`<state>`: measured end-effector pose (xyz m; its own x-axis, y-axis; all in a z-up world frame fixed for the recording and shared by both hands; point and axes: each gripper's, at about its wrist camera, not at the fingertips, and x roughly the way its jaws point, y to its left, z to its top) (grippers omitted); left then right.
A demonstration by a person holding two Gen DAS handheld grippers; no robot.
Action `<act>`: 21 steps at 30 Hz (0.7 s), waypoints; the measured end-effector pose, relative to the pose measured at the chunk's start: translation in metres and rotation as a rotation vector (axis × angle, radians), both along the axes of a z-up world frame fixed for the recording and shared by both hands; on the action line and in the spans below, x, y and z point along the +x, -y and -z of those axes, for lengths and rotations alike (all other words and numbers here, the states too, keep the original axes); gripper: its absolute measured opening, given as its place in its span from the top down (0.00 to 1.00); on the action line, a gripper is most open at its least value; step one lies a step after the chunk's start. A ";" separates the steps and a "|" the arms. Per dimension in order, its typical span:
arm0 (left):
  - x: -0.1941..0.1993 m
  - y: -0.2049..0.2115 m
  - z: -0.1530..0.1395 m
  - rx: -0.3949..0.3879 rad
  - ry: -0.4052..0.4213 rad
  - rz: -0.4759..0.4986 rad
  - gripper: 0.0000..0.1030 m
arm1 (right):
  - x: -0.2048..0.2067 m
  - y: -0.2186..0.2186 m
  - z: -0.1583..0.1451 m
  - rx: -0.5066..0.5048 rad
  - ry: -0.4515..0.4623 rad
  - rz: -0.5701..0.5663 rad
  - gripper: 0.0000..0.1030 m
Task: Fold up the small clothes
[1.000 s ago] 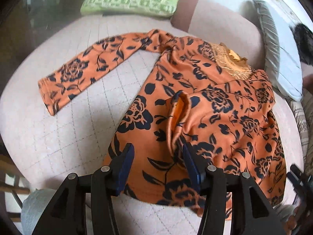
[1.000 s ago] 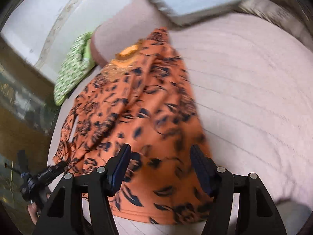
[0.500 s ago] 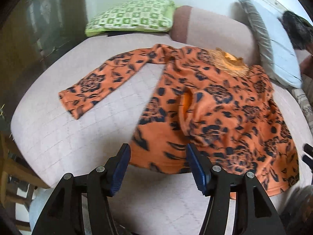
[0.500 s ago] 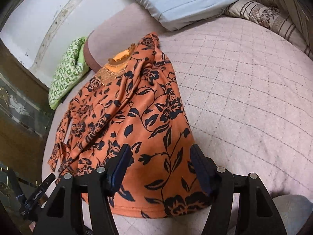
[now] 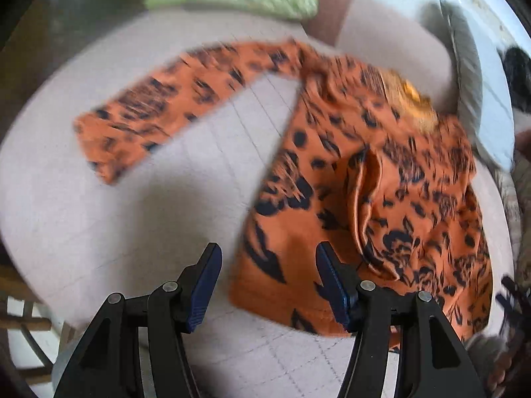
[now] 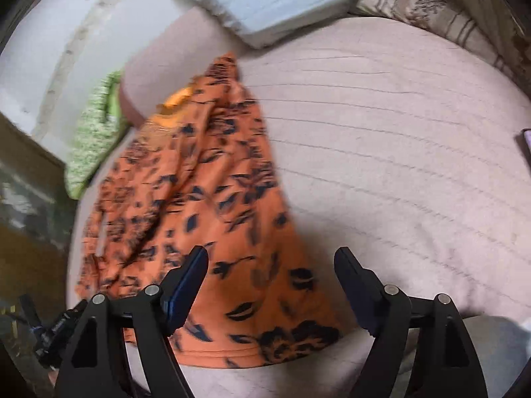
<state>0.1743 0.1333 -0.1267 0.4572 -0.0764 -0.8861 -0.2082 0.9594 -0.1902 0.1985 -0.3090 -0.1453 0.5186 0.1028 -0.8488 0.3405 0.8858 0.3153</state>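
Shirt (image 5: 381, 199) hem lay just ahead of left gripper (image 5: 265, 285), jaws spread, empty; right gripper (image 6: 270, 285) jaws widening, empty.

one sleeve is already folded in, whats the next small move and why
Probably take the left gripper to the spread sleeve and fold it over the shirt. That sleeve lies flat on the bed, and both grippers are open and hold nothing; the right gripper has just been opening.
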 end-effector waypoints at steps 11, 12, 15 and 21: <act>0.013 -0.001 0.020 0.007 0.008 -0.061 0.87 | 0.021 -0.028 0.032 -0.136 -0.149 -0.138 0.94; 0.010 -0.002 0.019 -0.017 0.012 -0.067 0.93 | 0.018 -0.026 0.031 -0.124 -0.142 -0.125 0.95; -0.004 -0.006 0.004 -0.050 0.021 -0.042 0.95 | 0.009 -0.019 0.019 -0.098 -0.116 -0.088 0.95; -0.041 -0.016 -0.038 0.046 0.042 -0.020 0.95 | -0.019 -0.001 -0.024 -0.133 -0.091 -0.046 0.96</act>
